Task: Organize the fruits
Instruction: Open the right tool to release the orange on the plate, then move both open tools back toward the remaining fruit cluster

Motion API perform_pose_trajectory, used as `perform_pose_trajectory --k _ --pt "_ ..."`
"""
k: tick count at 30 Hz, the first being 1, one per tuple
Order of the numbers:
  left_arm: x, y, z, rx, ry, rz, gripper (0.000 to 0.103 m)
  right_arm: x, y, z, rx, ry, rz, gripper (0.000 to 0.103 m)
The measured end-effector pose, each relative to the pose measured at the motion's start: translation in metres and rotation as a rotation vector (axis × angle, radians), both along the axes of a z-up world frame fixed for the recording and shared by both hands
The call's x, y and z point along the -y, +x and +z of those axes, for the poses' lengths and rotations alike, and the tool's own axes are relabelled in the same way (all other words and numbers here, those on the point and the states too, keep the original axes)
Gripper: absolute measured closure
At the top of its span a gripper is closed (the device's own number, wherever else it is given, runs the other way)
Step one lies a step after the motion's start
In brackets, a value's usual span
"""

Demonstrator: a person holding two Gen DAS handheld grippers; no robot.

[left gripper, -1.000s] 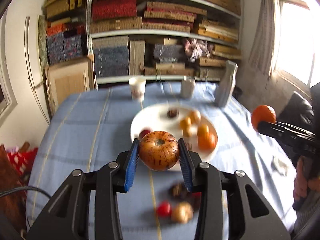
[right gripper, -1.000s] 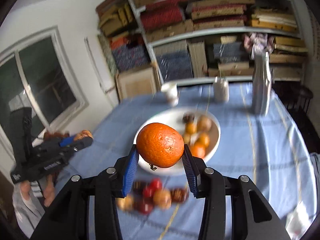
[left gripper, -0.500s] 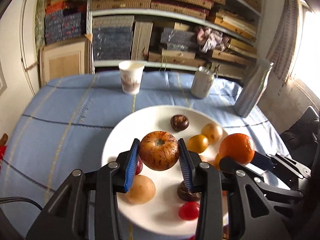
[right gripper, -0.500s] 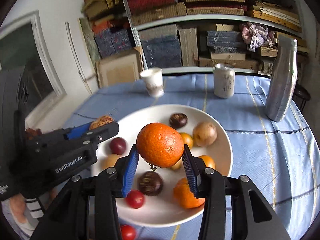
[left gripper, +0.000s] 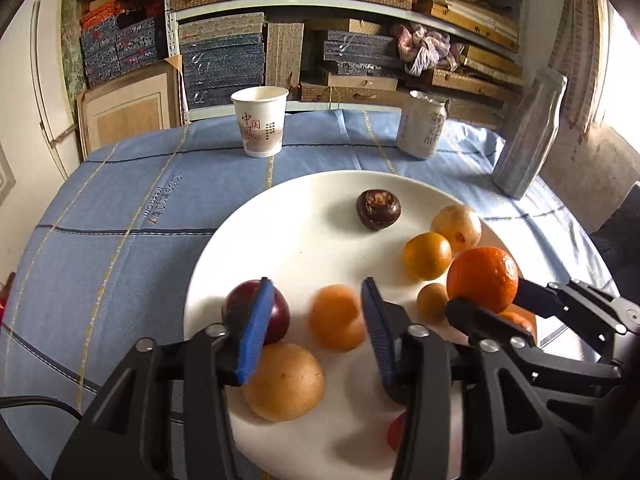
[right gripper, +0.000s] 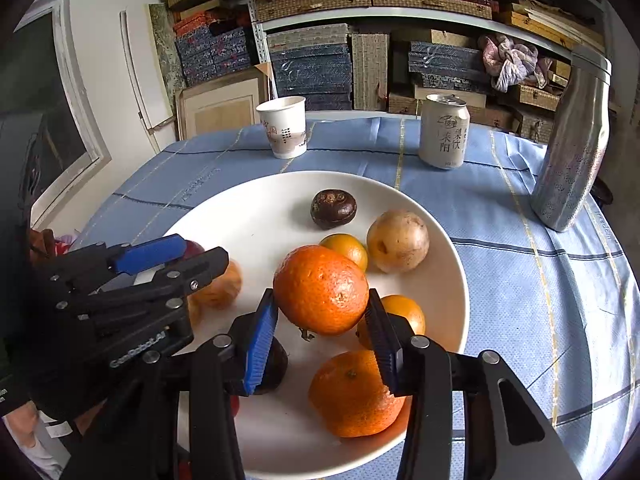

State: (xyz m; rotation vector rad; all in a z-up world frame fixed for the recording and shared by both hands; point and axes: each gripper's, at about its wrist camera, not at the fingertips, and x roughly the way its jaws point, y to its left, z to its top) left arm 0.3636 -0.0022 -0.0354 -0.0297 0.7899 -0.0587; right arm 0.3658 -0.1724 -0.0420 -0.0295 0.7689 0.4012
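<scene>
A white plate (left gripper: pixel 296 216) (right gripper: pixel 256 208) holds several fruits. My left gripper (left gripper: pixel 316 330) is open just above the plate's near left part. The speckled orange-brown fruit (left gripper: pixel 337 322) lies blurred between its fingers, apart from both pads. A dark red plum (left gripper: pixel 276 312) and a tan round fruit (left gripper: pixel 285 382) lie beside it. My right gripper (right gripper: pixel 322 338) is shut on a large orange (right gripper: pixel 321 289) (left gripper: pixel 482 280), held just above the plate's near right part. The left gripper also shows in the right wrist view (right gripper: pixel 160 258).
A paper cup (left gripper: pixel 260 126), a drink can (left gripper: pixel 423 125) and a silver bottle (left gripper: pixel 528 136) stand on the blue tablecloth (left gripper: pixel 120 208) behind the plate. Shelves of boxes fill the wall behind. A dark brown fruit (left gripper: pixel 378 209) and small oranges (left gripper: pixel 426 255) lie on the plate's far side.
My left gripper has opened and let go of the speckled fruit, which has dropped onto the plate. Both grippers have moved lower and closer over the plate; the right still holds the orange.
</scene>
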Motion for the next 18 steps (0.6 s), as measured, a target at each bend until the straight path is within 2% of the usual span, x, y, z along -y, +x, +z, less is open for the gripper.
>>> perform_pose_trajectory --k 2,3,8,12,15,16,18 --pt "-0.003 -0.002 0.002 0.007 -0.001 0.006 0.043 0.002 0.001 0.001 -0.003 0.007 0.0 0.057" --pt "-0.004 -0.003 0.003 0.01 0.001 0.01 0.041 0.003 0.002 0.001 -0.006 0.009 -0.001 0.057" --pt "-0.013 -0.005 0.01 0.021 -0.03 0.032 0.023 0.009 -0.002 0.013 0.026 0.036 -0.01 0.042" --pt "-0.019 -0.012 0.022 0.047 -0.042 0.04 0.022 0.017 -0.007 0.027 0.057 0.072 -0.018 0.041" --pt "-0.024 -0.018 0.031 0.067 -0.05 0.05 0.017 0.026 -0.013 0.042 0.093 0.112 -0.035 0.033" --pt "-0.026 -0.02 0.034 0.071 -0.054 0.054 0.012 0.029 -0.015 0.048 0.107 0.129 -0.041 0.03" --pt "-0.03 -0.025 0.04 0.083 -0.07 0.064 0.009 0.033 -0.02 0.057 0.121 0.161 -0.042 0.028"
